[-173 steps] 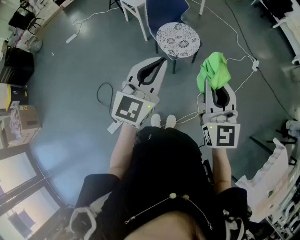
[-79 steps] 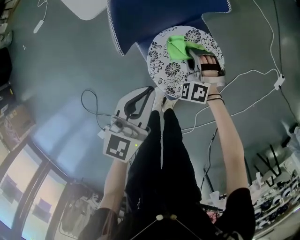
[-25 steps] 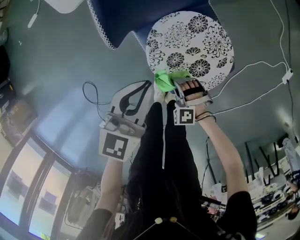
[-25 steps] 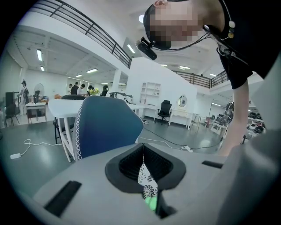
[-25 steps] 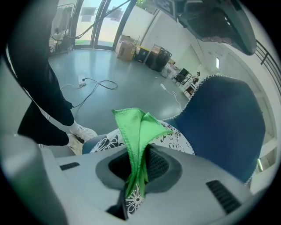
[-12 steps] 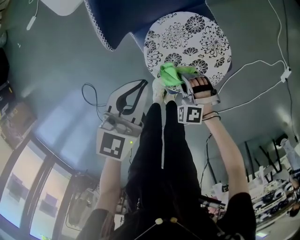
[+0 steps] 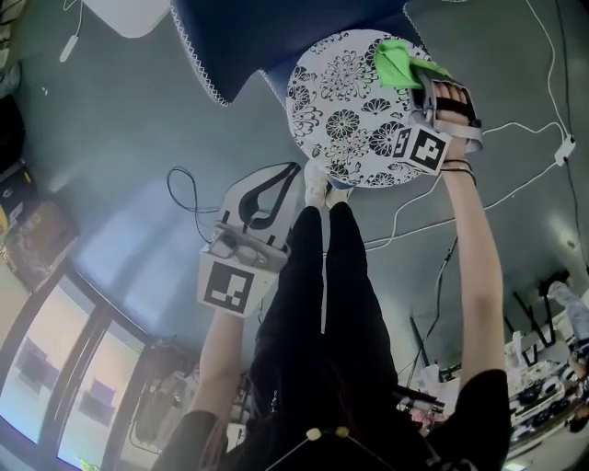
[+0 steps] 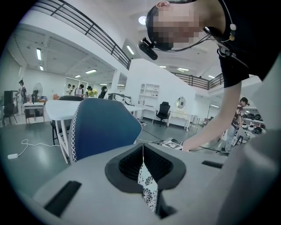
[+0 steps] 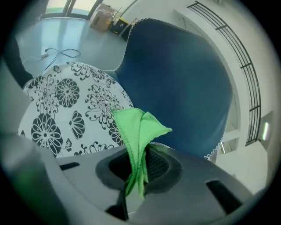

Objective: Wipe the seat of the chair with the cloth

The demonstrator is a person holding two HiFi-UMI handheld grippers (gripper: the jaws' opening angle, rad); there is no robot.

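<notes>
The chair has a round white seat [image 7: 348, 115] printed with black flowers and a blue backrest [image 7: 276, 32]. A green cloth [image 7: 398, 63] lies on the seat's far right part, close to the backrest, with my right gripper [image 7: 414, 81] shut on it. In the right gripper view the cloth [image 9: 137, 129] stands up folded out of the gripper [image 9: 139, 166], over the seat [image 9: 61, 99] and beside the backrest [image 9: 175, 74]. My left gripper [image 7: 287, 177] hangs shut and empty beside the person's left leg, short of the seat. Its view faces the backrest [image 8: 103, 127].
The person's legs and white shoes [image 7: 317, 184] stand at the seat's near edge. A black cable [image 7: 182, 198] loops on the floor at the left. A white cable runs to a plug strip [image 7: 564, 147] on the right. A white furniture piece [image 7: 129, 14] sits at top left.
My right gripper has carried the green cloth from the seat's near edge across to its far right side by the backrest. The left gripper has stayed low.
</notes>
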